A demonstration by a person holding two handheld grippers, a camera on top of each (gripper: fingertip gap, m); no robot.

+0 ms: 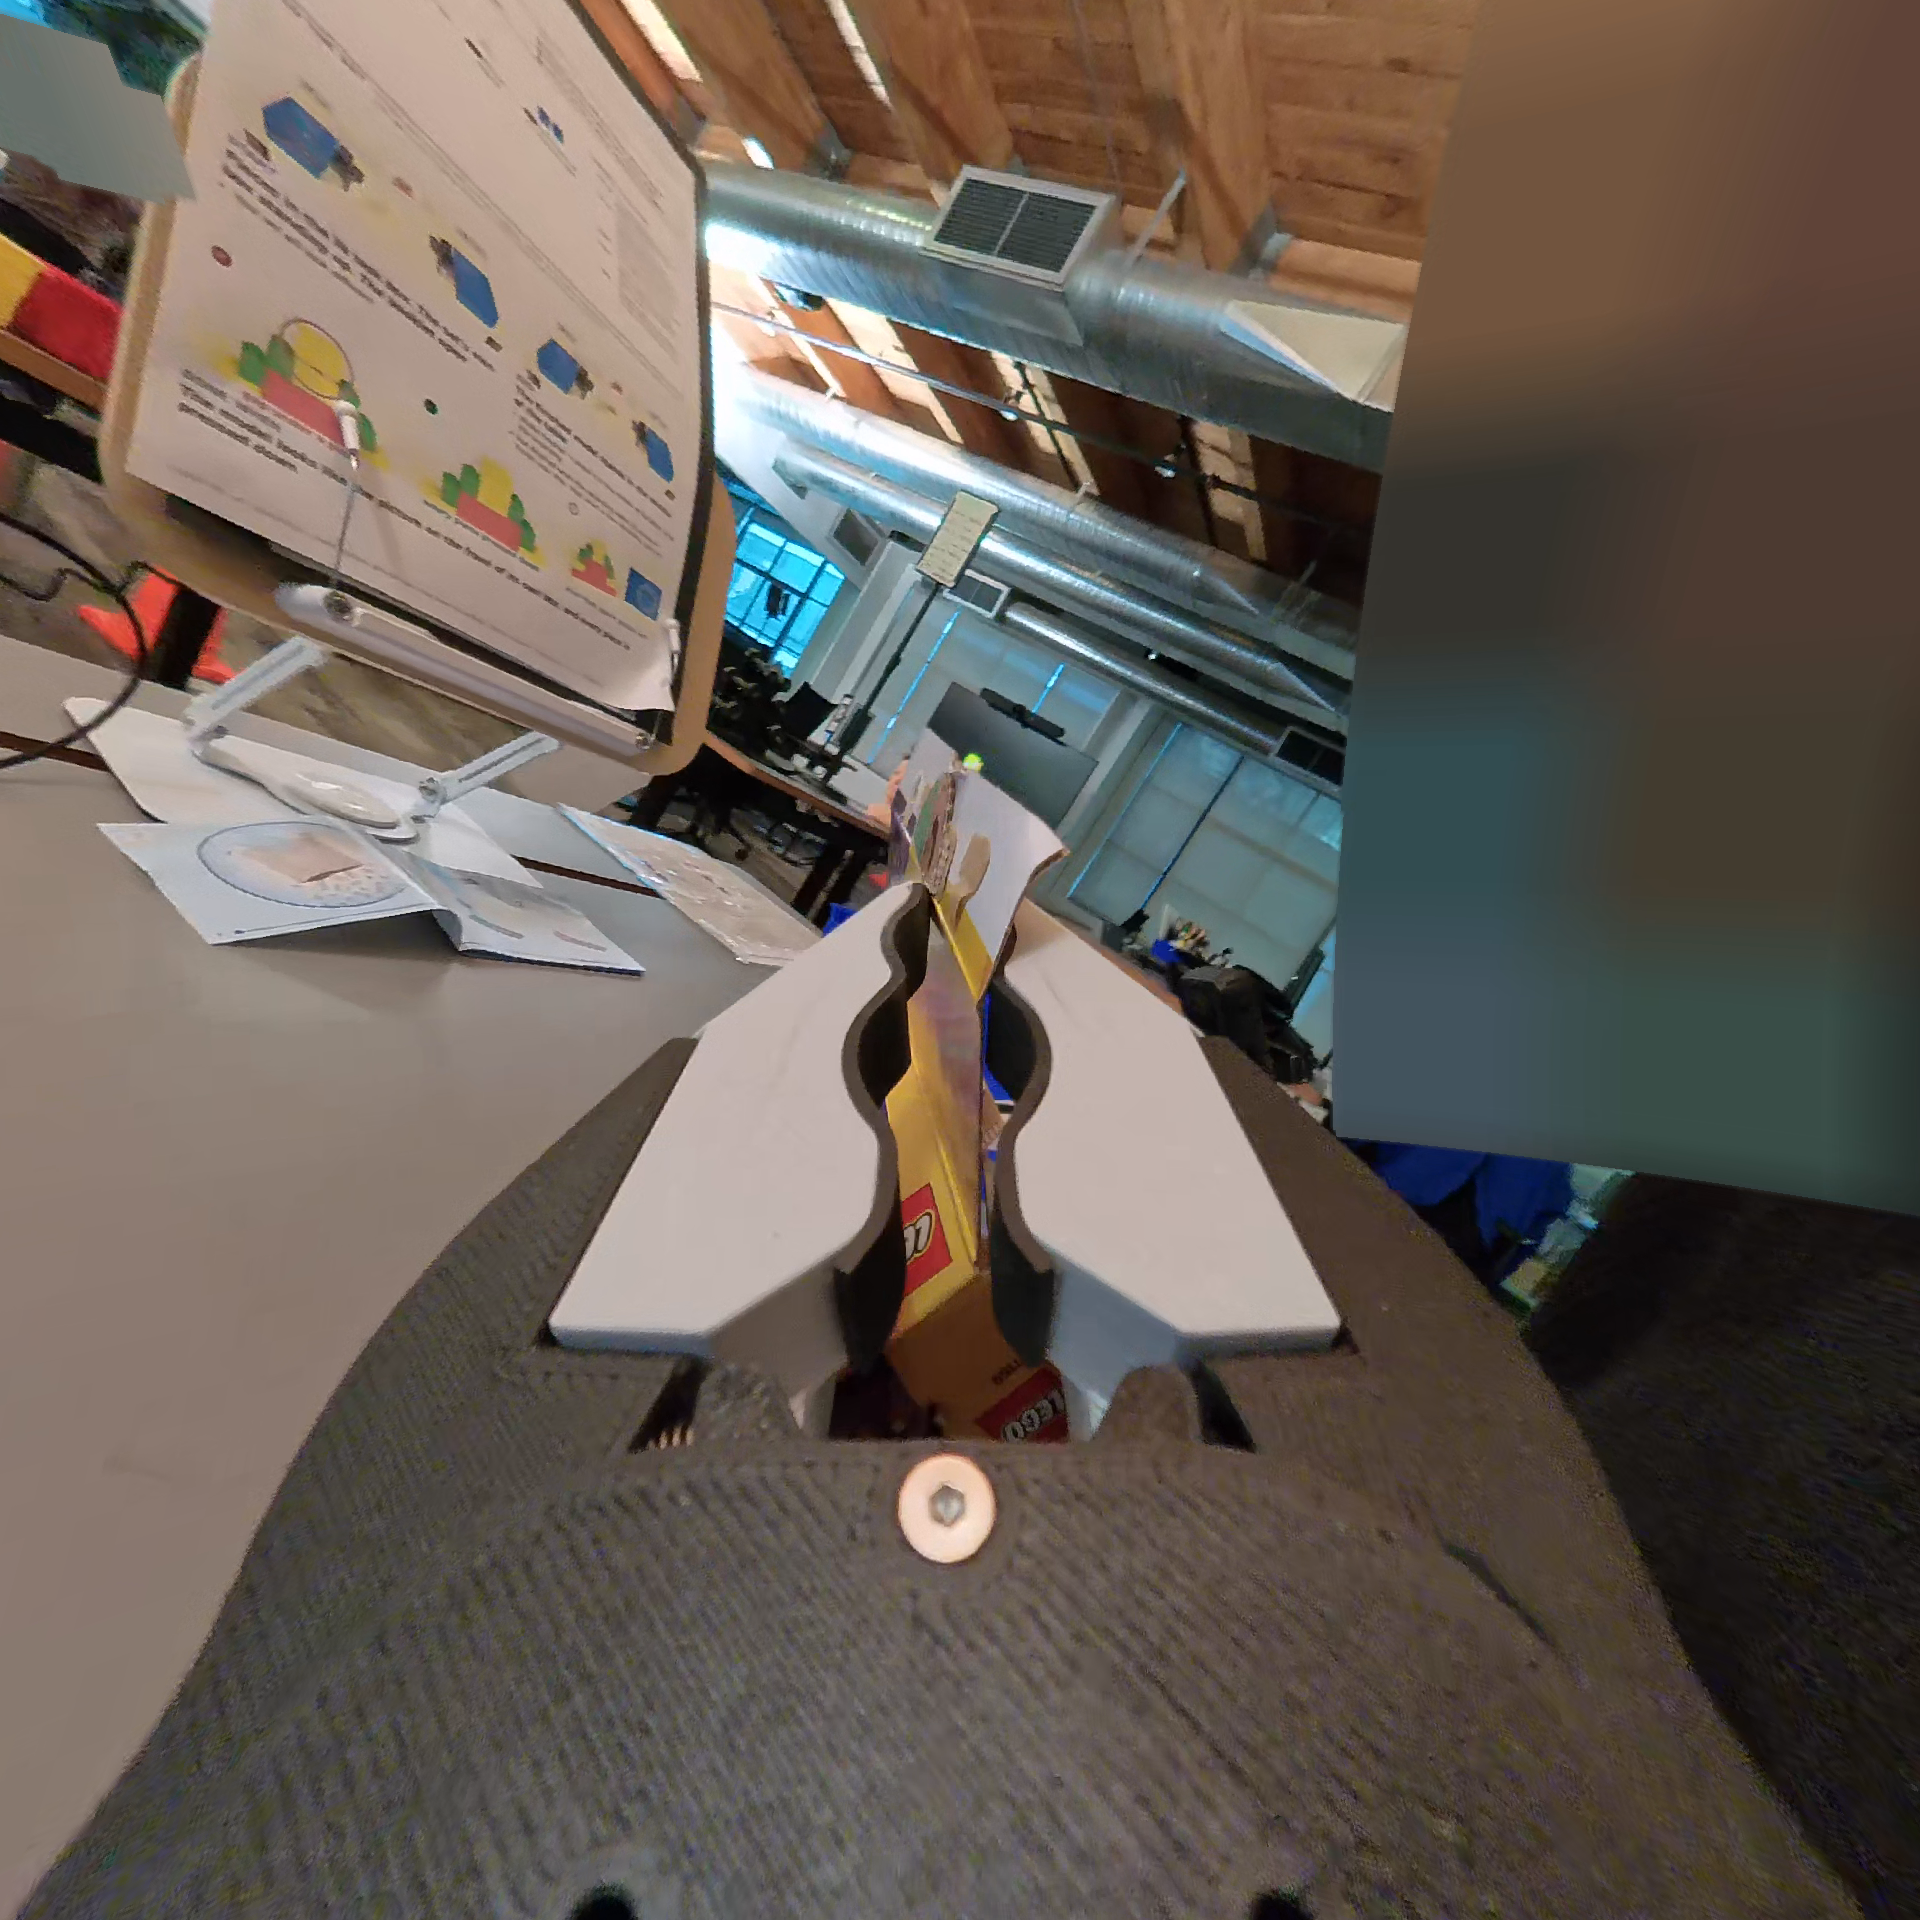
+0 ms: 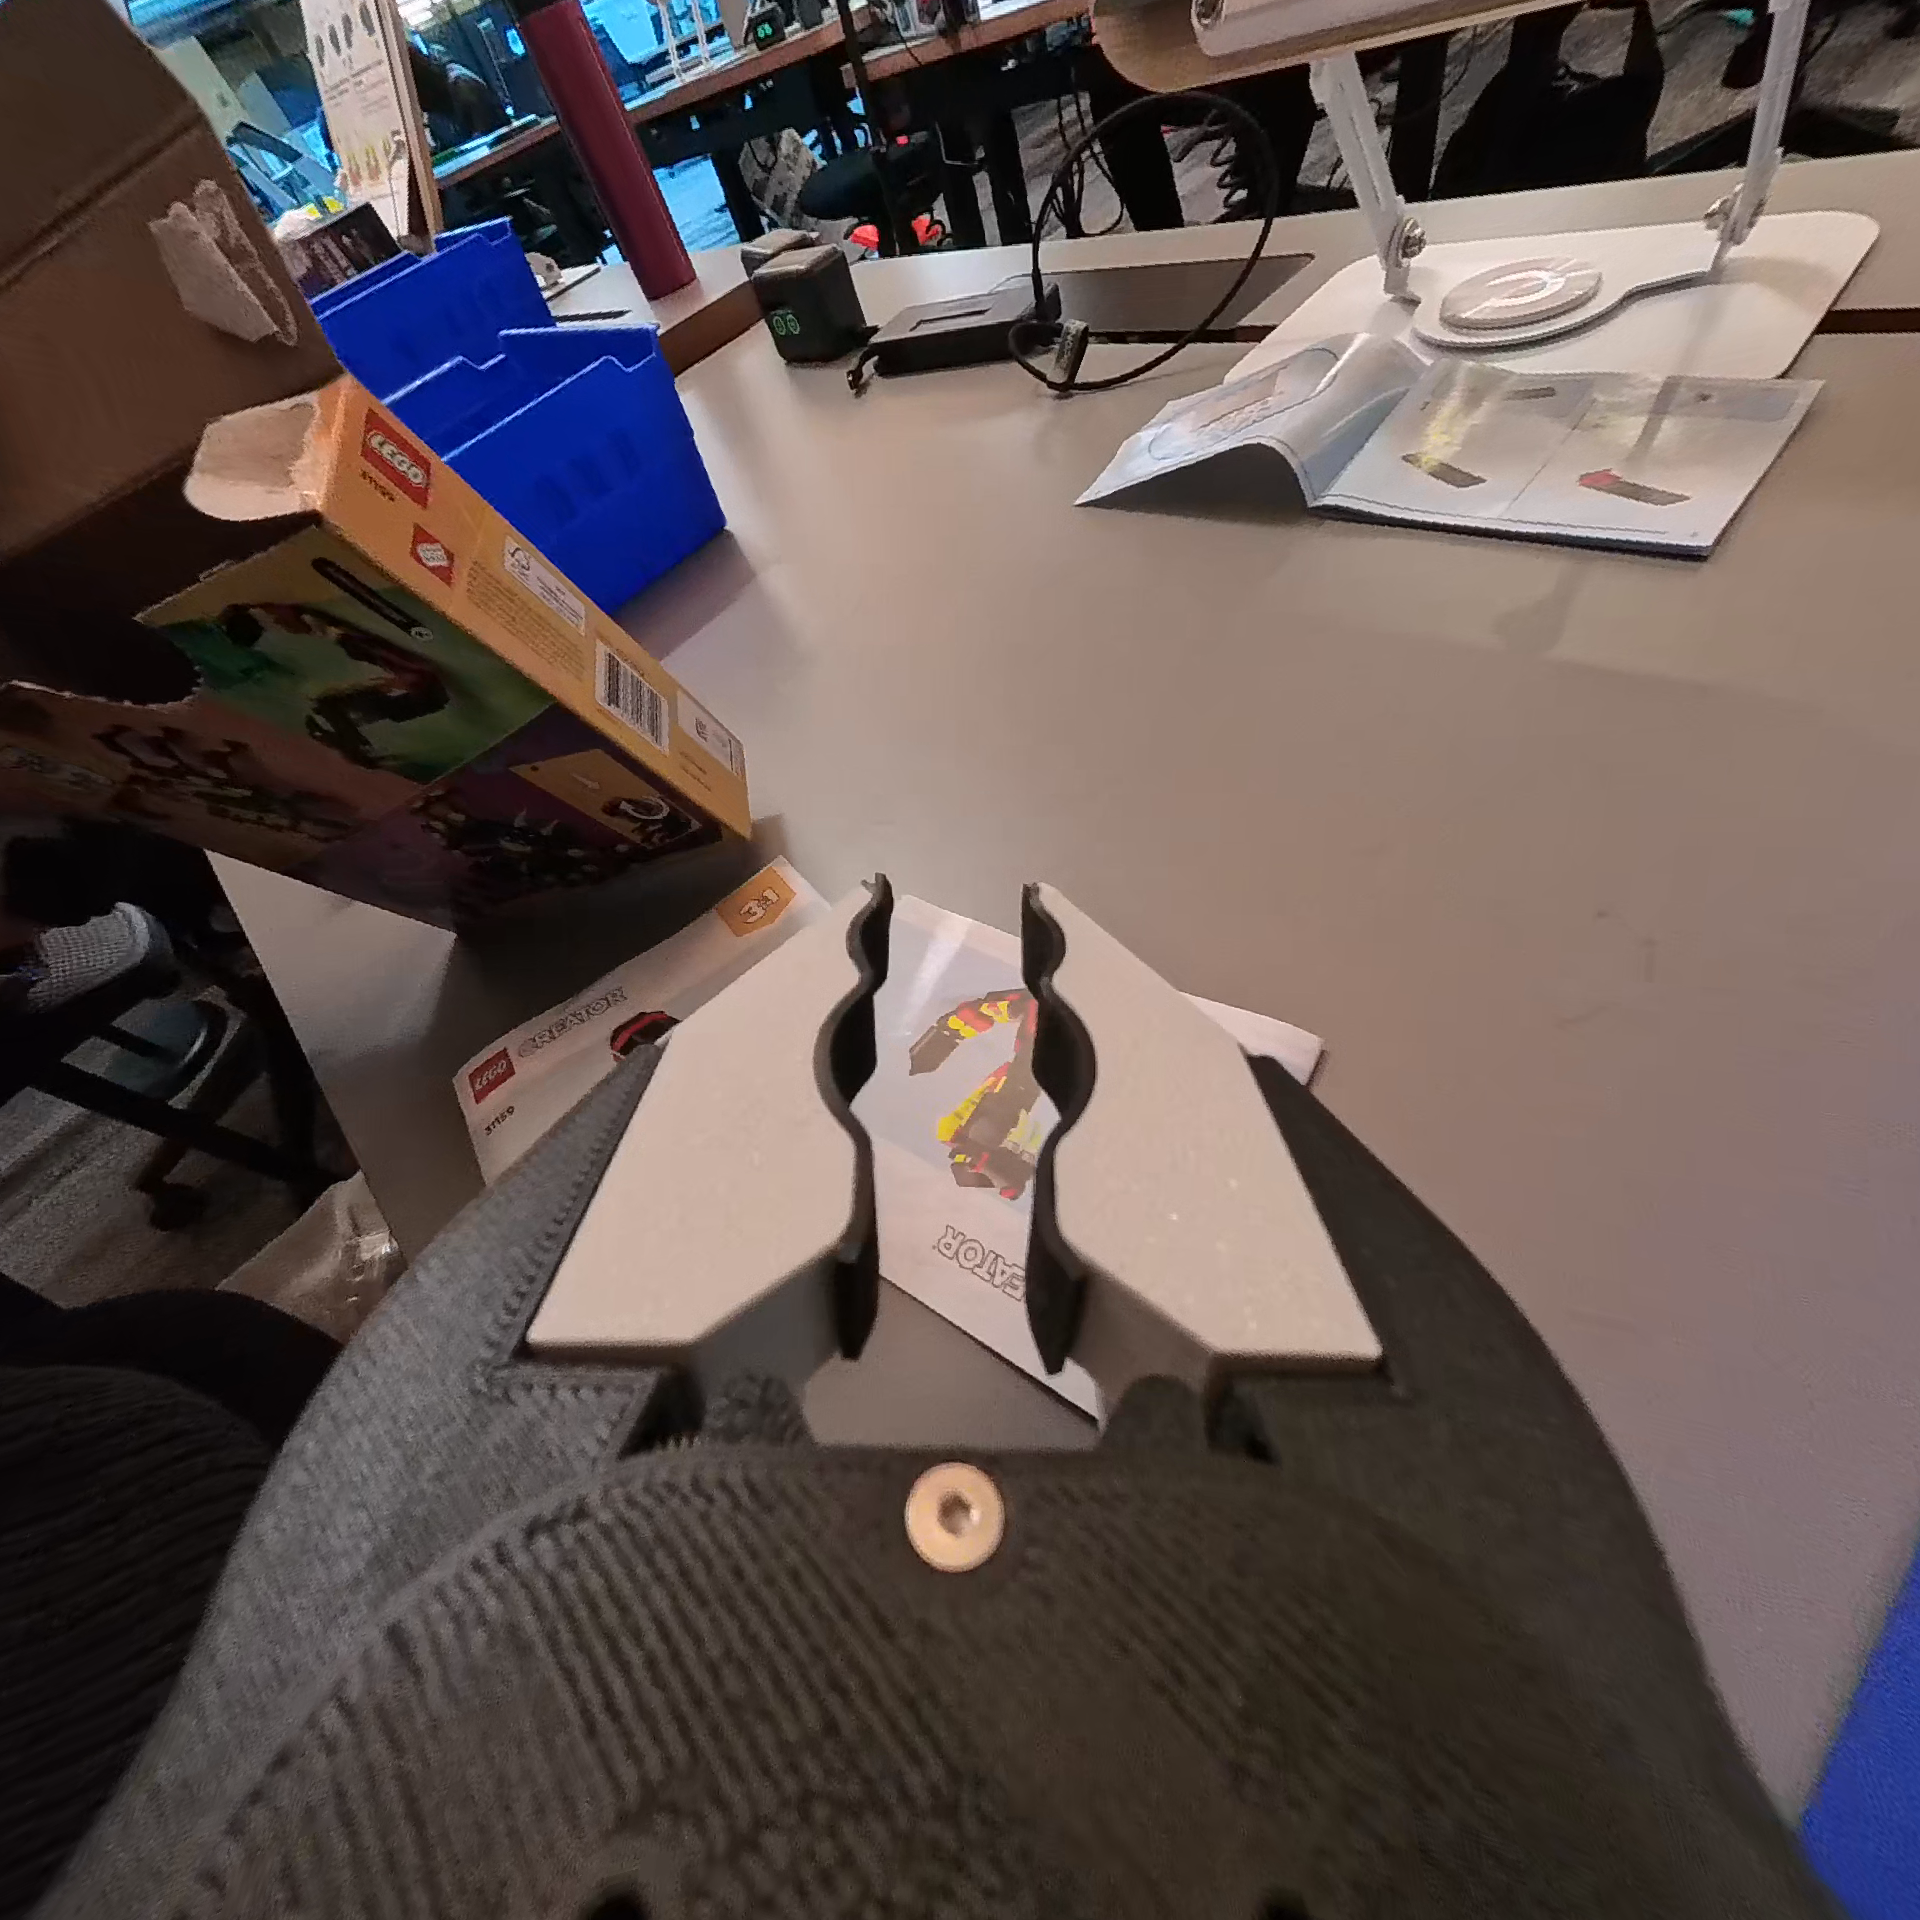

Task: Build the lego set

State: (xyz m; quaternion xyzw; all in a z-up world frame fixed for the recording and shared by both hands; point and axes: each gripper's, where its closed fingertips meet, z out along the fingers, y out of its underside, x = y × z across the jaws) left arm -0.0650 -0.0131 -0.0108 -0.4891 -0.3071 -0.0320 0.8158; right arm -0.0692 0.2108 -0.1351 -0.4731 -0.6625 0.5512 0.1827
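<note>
Since no bricks or bags show up anywhere in either view, I'd say this build has barely started, it's all still unpacking.

The left claw [image 1: 951, 1039] is pinched down on the lego box [image 1: 940, 1226], gripping the thin cardboard edge-on and holding it up off the surface [image 1: 260, 1143]. From the right wrist view you can see that same box tilted in the air at the left side, with its torn end flap [image 2: 244, 457] hanging open, so it's been opened already. I can't tell if anything is still inside it.

The right claw [image 2: 956, 1049] is partly open with nothing between its fingers, hovering just above a couple of instruction booklets [image 2: 935, 1101] lying near the front edge of the surface. One of them has a red and yellow model pictured on the cover. A third booklet [image 2: 1455, 447] lies open further back, right by the white base of a stand [image 2: 1558, 301] that props up an instruction sheet [image 1: 436, 312].

A couple of blue bins [image 2: 561, 436] sit beyond the box, but I can't see what's in them, if anything.

So, done: box opened, booklets out. Left: pretty much everything else. The pieces have to come out, get sorted, and the actual snapping together hasn't begun as far as I can see. My guess is the next thing is either emptying the box or getting it out of the way.
</note>
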